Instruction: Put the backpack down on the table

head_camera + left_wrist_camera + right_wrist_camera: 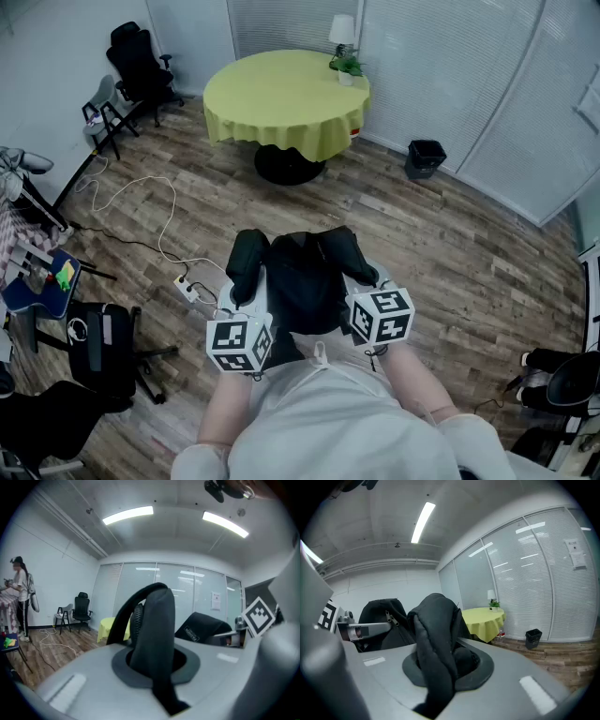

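A black backpack (pixel 302 281) hangs in the air in front of the person, well short of the round table (pixel 281 94) with its yellow-green cloth. My left gripper (pixel 246 323) is shut on the backpack's left shoulder strap (pixel 154 634), which loops up out of the jaws. My right gripper (pixel 373 305) is shut on the right shoulder strap (pixel 436 639), bunched thick between the jaws. The backpack's body (pixel 206 627) shows beside the left strap, and its zippered top (pixel 384 613) beside the right one. The table (pixel 485 620) stands farther ahead.
A small lamp and potted plant (pixel 344 52) sit on the table's far right edge. A black bin (pixel 425 157) stands right of the table. Cables and a power strip (pixel 187 289) lie on the wood floor at left. Chairs (pixel 141 66) and a person (pixel 18 597) are at left.
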`<state>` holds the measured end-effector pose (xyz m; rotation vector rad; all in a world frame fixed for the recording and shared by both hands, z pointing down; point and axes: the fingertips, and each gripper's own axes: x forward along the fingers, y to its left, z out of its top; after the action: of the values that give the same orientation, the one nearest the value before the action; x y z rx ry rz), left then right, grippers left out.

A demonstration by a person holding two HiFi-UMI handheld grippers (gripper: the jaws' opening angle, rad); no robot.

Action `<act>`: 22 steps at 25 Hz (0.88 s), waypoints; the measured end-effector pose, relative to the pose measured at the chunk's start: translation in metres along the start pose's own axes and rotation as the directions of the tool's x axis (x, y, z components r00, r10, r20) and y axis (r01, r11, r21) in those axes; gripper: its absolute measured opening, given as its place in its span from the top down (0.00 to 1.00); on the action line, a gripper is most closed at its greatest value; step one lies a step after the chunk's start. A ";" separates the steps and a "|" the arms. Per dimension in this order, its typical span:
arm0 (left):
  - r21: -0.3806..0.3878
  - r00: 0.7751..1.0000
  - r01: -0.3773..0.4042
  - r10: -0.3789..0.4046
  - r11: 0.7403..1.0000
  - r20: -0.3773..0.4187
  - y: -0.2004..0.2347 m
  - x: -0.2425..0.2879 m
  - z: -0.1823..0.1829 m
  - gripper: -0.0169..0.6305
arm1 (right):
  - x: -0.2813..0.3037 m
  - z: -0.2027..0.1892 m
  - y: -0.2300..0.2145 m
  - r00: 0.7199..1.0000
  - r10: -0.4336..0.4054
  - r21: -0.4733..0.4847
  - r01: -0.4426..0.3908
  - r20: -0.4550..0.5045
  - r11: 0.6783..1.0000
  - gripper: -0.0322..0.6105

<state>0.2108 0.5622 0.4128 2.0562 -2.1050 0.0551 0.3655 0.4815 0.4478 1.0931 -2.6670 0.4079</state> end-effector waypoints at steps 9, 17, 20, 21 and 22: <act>0.020 1.000 0.005 -0.005 1.000 -0.003 0.000 0.005 -0.002 0.94 | 0.003 -0.003 -0.002 1.000 -0.010 -0.007 0.010 -0.016 1.000 0.89; 0.011 0.999 0.022 -0.022 1.000 -0.025 0.006 0.016 -0.007 0.94 | 0.014 -0.005 -0.008 0.999 -0.017 0.036 0.018 -0.028 0.999 0.89; 0.010 0.999 0.018 -0.018 1.000 -0.044 0.017 0.033 -0.007 0.94 | 0.033 -0.005 -0.012 0.999 -0.015 0.031 0.017 -0.039 0.999 0.89; 0.010 0.999 0.018 -0.017 1.000 -0.051 0.021 0.039 -0.007 0.94 | 0.040 -0.005 -0.013 0.999 -0.014 0.030 0.016 -0.045 0.999 0.89; 0.008 0.998 0.018 -0.018 1.000 -0.058 0.025 0.046 -0.008 0.94 | 0.047 -0.005 -0.014 0.999 -0.013 0.029 0.015 -0.052 0.999 0.89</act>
<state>0.1859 0.5190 0.4311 2.0528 -2.0555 0.1195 0.3429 0.4430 0.4695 1.0941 -2.6152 0.4676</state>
